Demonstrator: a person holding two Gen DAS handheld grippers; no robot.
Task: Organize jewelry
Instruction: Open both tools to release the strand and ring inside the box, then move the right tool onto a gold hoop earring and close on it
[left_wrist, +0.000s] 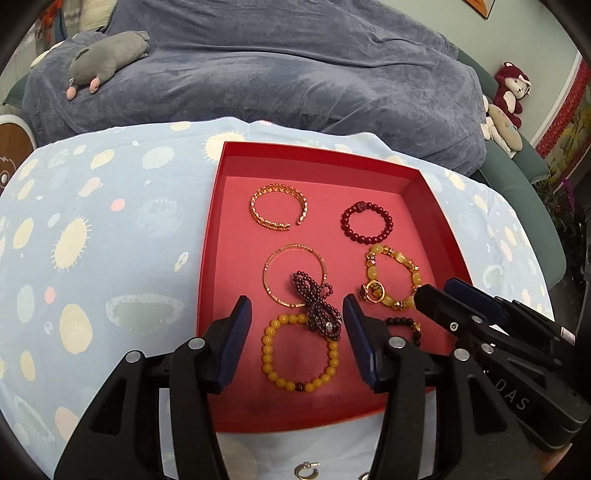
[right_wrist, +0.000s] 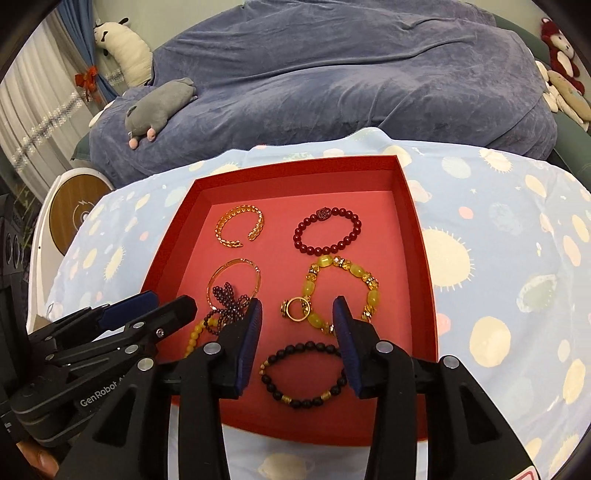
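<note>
A red tray holds several bracelets: a gold cuff, a dark red bead bracelet, a thin gold bangle, a yellow stone bracelet, a twisted purple bead strand, a yellow bead bracelet and a black bead bracelet. My left gripper is open over the purple strand and yellow bead bracelet. My right gripper is open above the black bracelet.
The tray sits on a light blue patterned cloth. A small silver ring lies on the cloth in front of the tray. Behind is a blue-covered bed with a grey plush toy. More plush toys sit at the right.
</note>
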